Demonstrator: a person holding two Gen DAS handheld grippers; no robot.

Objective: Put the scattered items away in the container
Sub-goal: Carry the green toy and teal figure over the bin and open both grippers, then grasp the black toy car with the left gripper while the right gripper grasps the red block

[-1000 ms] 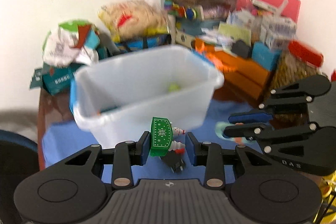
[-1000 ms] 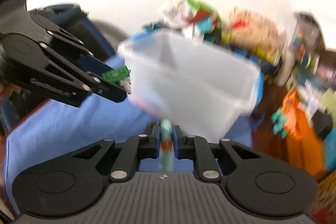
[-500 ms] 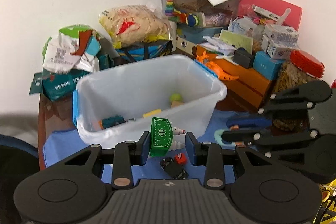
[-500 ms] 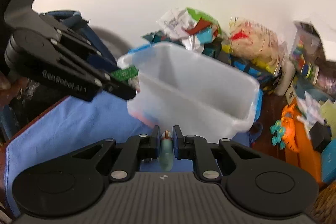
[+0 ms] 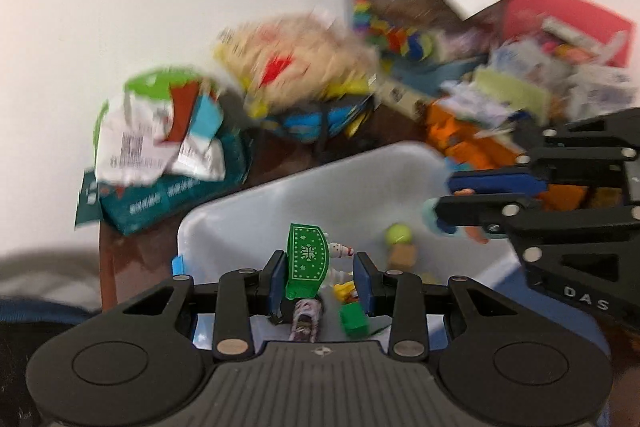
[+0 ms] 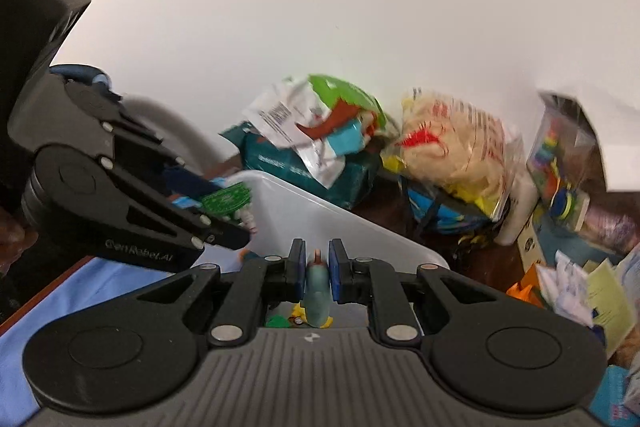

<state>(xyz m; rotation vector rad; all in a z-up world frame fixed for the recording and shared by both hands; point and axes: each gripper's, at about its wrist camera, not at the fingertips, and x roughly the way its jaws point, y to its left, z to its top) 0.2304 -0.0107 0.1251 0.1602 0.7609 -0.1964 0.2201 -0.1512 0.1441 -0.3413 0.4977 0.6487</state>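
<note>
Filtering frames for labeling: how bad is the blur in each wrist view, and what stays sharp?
Left wrist: heavy motion smear on the background clutter and bin; left gripper and its green toy stay sharp. Right wrist: milder blur, worst at the right edge; right gripper and its teal toy readable.

My left tongs (image 5: 320, 277) are matt black plastic with blue pads and small bright metal rivets; my right tongs (image 6: 317, 275) look the same. Between the left pads sits a green card (image 5: 306, 261) with a flat printed finish. The storage bin (image 5: 304, 195) is smooth, milky translucent plastic. A blue cloth (image 6: 80, 291) covers the dark, polished wooden table (image 5: 132, 243). Behind, a crinkly clear plastic bag (image 6: 452, 155) shines glossy.
</note>
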